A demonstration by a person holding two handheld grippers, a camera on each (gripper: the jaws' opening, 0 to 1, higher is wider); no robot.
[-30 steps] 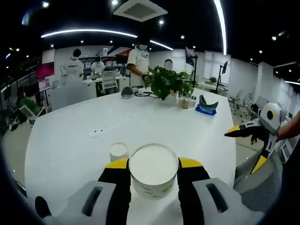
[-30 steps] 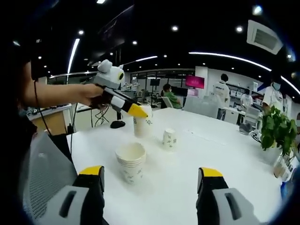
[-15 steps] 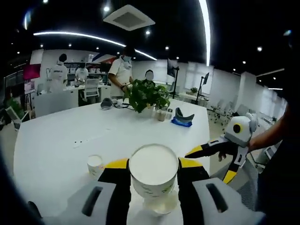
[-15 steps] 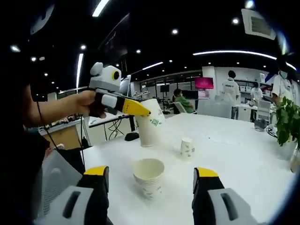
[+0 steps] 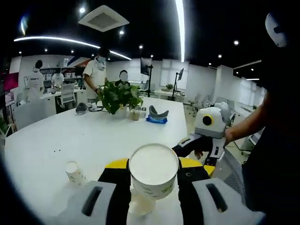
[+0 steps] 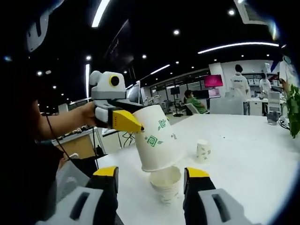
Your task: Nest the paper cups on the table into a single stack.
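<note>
Fingers grip one cup; one stack; one loose cup

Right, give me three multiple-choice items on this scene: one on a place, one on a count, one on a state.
1. Where is the held cup?
A. just above the stack
B. beside the plant
C. on the floor

2. How many cups stand alone on the table, apart from the stack?
A. none
B. one
C. three

3. What state is the right gripper in?
A. shut on a cup
B. shut on nothing
C. open

Answers:
1. A, the right gripper view shows it tilted over the stack's open mouth.
2. B, a single small cup stands past the stack.
3. C, its jaws stand wide apart either side of the stack, while the left gripper holds the cup.
</note>
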